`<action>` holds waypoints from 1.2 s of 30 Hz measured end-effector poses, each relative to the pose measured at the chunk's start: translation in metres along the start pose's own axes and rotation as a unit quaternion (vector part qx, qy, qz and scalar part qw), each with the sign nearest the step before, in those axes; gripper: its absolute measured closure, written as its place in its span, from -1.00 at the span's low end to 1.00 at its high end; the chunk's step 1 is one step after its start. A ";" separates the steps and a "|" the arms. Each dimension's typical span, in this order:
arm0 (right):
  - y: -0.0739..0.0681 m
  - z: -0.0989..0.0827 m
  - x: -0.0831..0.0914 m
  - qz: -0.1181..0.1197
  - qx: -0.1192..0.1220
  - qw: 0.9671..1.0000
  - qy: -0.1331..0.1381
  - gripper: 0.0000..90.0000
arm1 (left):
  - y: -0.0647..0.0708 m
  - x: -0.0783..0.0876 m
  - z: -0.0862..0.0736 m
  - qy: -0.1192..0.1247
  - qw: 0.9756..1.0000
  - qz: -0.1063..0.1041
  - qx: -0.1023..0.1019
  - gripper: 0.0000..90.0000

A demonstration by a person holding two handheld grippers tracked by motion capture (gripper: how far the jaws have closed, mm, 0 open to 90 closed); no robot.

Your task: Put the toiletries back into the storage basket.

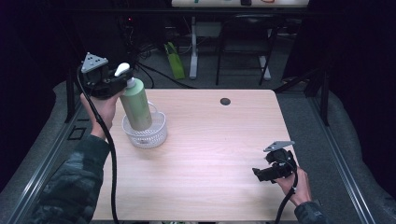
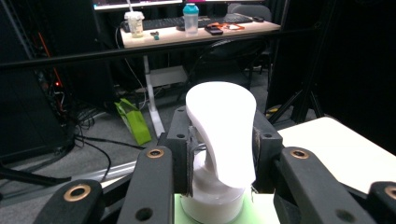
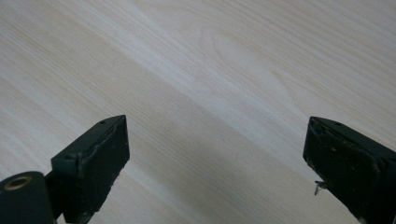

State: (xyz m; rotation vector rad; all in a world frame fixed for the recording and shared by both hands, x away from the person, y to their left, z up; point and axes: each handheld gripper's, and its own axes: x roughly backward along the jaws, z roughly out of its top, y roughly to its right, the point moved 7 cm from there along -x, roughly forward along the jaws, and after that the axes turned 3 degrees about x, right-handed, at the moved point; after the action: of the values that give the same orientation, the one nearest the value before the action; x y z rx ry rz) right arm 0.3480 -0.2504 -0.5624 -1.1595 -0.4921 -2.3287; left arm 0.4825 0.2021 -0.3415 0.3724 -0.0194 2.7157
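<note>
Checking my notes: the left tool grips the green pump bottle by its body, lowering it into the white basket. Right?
Not by its body. The left tool clamps the white pump head of the green bottle, as the left gripper view shows. The bottle's base is in the white basket.

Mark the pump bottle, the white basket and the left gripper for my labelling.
pump bottle [image 1: 136, 105], high view, green body.
white basket [image 1: 156, 136], high view, front wall.
left gripper [image 2: 222, 144], left gripper view, between jaws.
</note>
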 end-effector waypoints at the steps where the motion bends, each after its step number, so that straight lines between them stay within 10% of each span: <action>1: 0.000 0.000 0.000 0.000 0.000 1.000 0.000 -0.85 | 0.000 -0.001 -0.002 -0.001 1.000 0.001 0.001 0.51; 36: -0.004 0.000 0.002 0.003 0.011 1.000 0.001 -0.85 | -0.008 -0.021 -0.076 -0.040 0.999 0.007 0.025 0.50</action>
State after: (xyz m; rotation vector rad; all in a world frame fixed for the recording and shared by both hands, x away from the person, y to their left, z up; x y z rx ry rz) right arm 0.3449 -0.2478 -0.5613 -1.1455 -0.5114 -2.3135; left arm 0.4842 0.2063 -0.4206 0.4980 0.0225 2.7167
